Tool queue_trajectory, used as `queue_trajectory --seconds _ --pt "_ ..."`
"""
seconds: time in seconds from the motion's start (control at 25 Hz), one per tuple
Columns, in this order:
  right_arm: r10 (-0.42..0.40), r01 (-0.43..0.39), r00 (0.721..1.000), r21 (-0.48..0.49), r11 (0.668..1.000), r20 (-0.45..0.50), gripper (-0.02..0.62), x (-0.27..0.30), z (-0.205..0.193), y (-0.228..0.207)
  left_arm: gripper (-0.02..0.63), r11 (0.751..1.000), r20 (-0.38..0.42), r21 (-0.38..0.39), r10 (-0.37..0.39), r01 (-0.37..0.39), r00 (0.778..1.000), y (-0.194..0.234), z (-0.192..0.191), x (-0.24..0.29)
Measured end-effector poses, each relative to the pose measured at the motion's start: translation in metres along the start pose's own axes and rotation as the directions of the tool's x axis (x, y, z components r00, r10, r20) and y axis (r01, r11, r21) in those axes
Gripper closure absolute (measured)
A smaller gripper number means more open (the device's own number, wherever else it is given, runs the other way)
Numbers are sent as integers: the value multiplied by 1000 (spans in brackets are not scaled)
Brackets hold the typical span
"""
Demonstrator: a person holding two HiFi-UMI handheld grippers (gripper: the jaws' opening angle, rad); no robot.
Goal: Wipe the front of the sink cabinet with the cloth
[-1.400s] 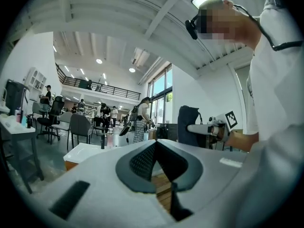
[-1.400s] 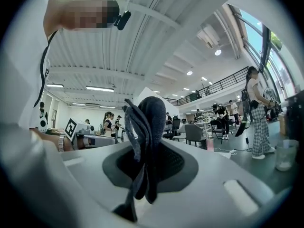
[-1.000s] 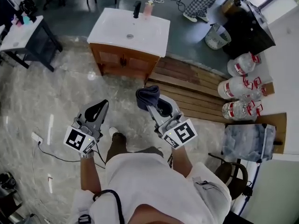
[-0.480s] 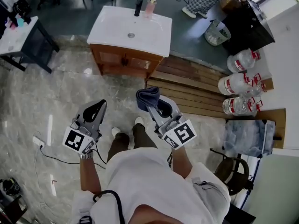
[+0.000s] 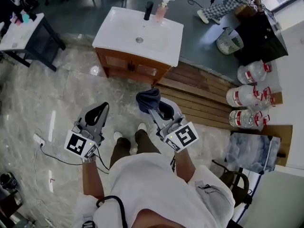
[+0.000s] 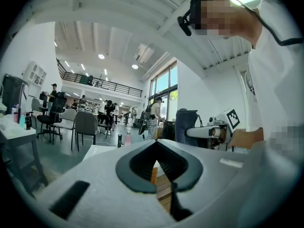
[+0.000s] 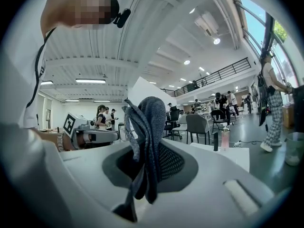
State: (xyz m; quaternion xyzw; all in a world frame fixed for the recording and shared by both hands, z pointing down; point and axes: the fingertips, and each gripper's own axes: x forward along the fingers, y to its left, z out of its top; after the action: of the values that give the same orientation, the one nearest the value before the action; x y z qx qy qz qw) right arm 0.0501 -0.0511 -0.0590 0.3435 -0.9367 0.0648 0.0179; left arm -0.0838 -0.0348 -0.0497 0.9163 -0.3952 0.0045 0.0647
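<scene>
Holding the cloth (image 5: 147, 98) pinched in my right gripper (image 5: 153, 109); my left gripper (image 5: 101, 109) is closed and empty. Next I'd approach the sink cabinet (image 5: 128, 68) front, upper centre.

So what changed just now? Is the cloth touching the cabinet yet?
Not yet. A second shoe stepped forward into the head view, and the sink cabinet slid a little to the right there. The right gripper stays shut on the cloth. The left gripper stays shut and empty. Both are held short of the cabinet.
</scene>
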Motion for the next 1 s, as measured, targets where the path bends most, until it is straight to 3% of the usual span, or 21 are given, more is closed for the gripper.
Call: queue_trajectory --seconds 0.2,0.56,0.8,1.0 --pt "34 -34 999 -4 999 -3 532 12 0 -25 605 999 -4 -10 33 -33 999 5 -5 21" --pt "83 -83 997 -20 996 -10 532 54 -36 -70 605 996 -26 -33 84 -85 996 22 -45 55" --pt "74 -74 997 2 997 5 532 105 -93 -81 605 996 -32 -50 70 -71 997 50 -104 62" --pt "63 -63 998 -8 998 26 532 157 -157 -90 606 996 -38 -48 78 -80 996 96 -180 61"
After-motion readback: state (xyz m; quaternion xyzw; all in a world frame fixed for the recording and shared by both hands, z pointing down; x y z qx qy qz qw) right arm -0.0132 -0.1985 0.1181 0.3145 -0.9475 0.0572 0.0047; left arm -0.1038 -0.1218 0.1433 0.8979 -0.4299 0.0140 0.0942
